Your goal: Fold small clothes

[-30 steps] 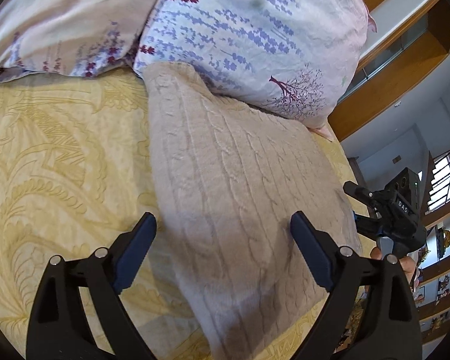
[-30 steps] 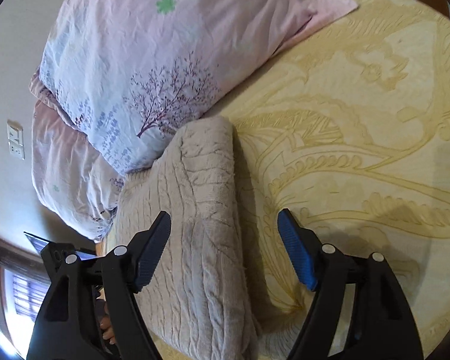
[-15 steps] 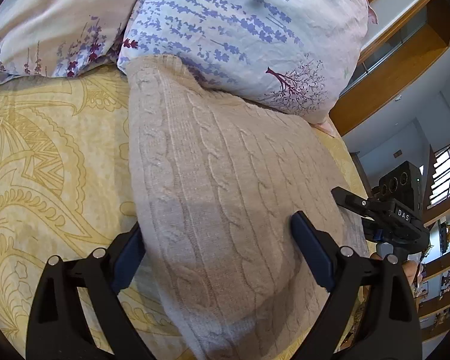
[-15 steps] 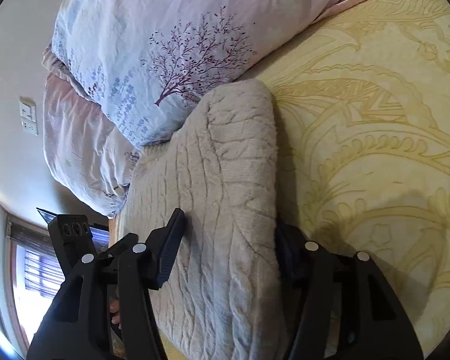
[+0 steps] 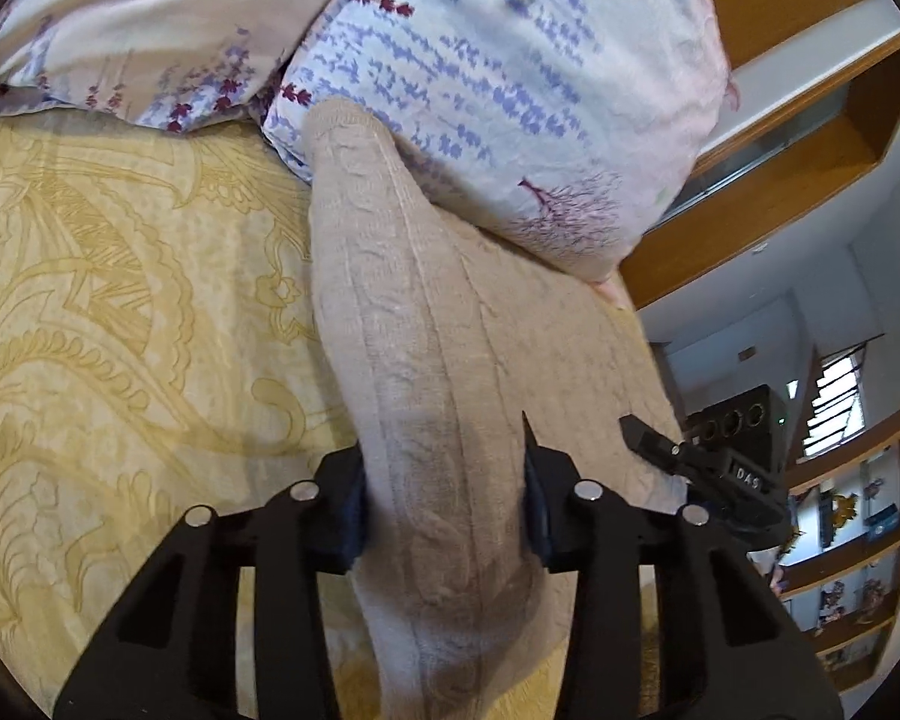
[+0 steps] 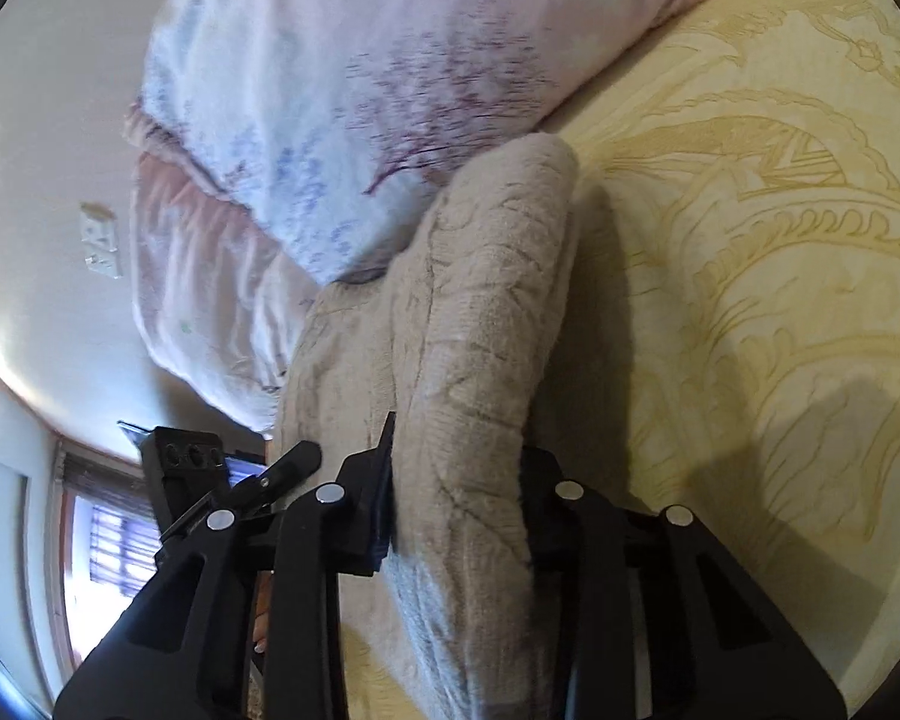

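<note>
Sweater (image 5: 426, 360) sits on the yellow bedspread (image 5: 120, 300), far end against the pillow (image 5: 510, 90). I've got my left gripper (image 5: 444, 510) and right gripper (image 6: 456, 504) each clamped on a near corner, long side running straight ahead, so neither's closer.

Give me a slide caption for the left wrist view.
Left gripper pinches a ridge of the beige cable-knit sweater on the yellow patterned bedspread, floral pillows behind.
</note>
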Motion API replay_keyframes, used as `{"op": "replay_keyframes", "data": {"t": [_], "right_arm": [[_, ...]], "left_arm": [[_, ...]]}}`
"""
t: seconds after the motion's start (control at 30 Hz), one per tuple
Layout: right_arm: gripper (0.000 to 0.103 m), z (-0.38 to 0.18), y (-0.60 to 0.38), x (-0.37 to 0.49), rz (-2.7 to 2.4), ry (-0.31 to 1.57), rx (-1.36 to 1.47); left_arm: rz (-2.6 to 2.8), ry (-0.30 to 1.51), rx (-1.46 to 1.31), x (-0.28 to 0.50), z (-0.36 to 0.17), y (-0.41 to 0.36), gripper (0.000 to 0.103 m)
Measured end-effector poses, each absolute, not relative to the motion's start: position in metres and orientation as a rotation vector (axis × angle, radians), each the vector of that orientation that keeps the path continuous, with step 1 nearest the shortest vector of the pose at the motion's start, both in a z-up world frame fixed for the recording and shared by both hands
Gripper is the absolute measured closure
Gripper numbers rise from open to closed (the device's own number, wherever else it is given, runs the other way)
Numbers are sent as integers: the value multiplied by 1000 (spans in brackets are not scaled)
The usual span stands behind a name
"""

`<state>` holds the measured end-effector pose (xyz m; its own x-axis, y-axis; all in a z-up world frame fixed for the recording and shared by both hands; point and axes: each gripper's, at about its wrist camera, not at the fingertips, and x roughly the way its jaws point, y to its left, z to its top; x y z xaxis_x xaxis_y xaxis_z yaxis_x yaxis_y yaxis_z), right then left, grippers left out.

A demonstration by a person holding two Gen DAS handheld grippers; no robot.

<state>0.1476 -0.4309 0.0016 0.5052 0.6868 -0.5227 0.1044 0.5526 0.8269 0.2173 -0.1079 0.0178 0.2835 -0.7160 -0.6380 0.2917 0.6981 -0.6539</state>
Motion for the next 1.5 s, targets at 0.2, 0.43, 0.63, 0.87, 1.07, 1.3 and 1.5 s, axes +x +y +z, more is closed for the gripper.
{"op": "replay_keyframes", "data": {"t": [0.2, 0.43, 0.63, 0.87, 1.07, 1.3, 1.5], "right_arm": [[74, 26, -392, 130, 491, 971, 864], [75, 61, -306, 154, 551, 881, 592], [74, 17, -257, 199, 446, 983, 526], [64, 17, -288, 191, 383, 949, 651], [88, 22, -287, 190, 379, 930, 602], [89, 16, -270, 194, 185, 930, 460], [58, 53, -260, 155, 170, 799, 316]], "left_arm": [[-739, 1060, -434, 192, 31, -71, 65], [-644, 949, -398, 186, 62, 2, 65], [-446, 1001, -443, 223, 30, 60, 60], [-423, 1000, -523, 220, 8, 82, 40], [-406, 966, -525, 191, 16, 99, 33], [-289, 816, -324, 132, 37, 91, 17], [-201, 750, -182, 86, 36, 76, 2]]}}
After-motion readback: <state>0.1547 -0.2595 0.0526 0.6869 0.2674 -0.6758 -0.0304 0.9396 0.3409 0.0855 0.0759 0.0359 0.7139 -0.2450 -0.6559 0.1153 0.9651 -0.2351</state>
